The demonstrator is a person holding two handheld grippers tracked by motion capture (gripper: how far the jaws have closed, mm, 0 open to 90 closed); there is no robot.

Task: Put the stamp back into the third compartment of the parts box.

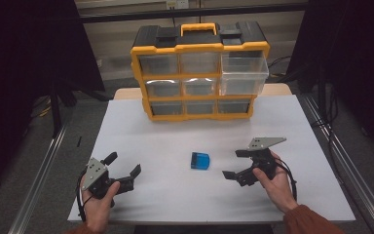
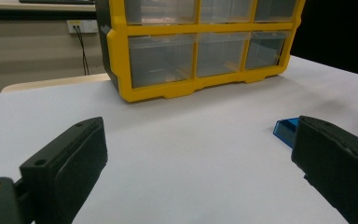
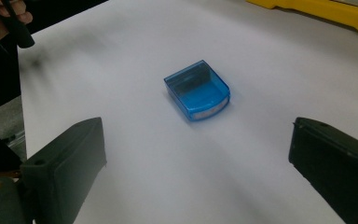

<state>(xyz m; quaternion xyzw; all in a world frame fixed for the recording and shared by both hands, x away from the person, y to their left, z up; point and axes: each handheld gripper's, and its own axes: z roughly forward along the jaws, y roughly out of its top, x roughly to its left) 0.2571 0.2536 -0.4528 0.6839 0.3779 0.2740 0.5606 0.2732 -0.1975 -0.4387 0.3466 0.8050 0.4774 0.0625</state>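
A small blue translucent box (image 1: 200,160) lies on the white table (image 1: 175,141), between my two grippers. In the right gripper view the blue box (image 3: 196,90) sits ahead of the wide-apart jaws, apart from them. My right gripper (image 1: 235,164) is open, just right of the box. My left gripper (image 1: 123,165) is open near the table's front left, with nothing between its jaws. In the left gripper view a corner of the blue box (image 2: 286,130) peeks out beside the right jaw. A yellow and black drawer organizer (image 1: 199,70) stands at the back.
The organizer's top right clear drawer (image 1: 244,73) is pulled out toward me. The other drawers (image 2: 163,58) are shut. Metal rails (image 1: 44,165) run along both sides of the table. Bare white surface lies between the organizer and the box.
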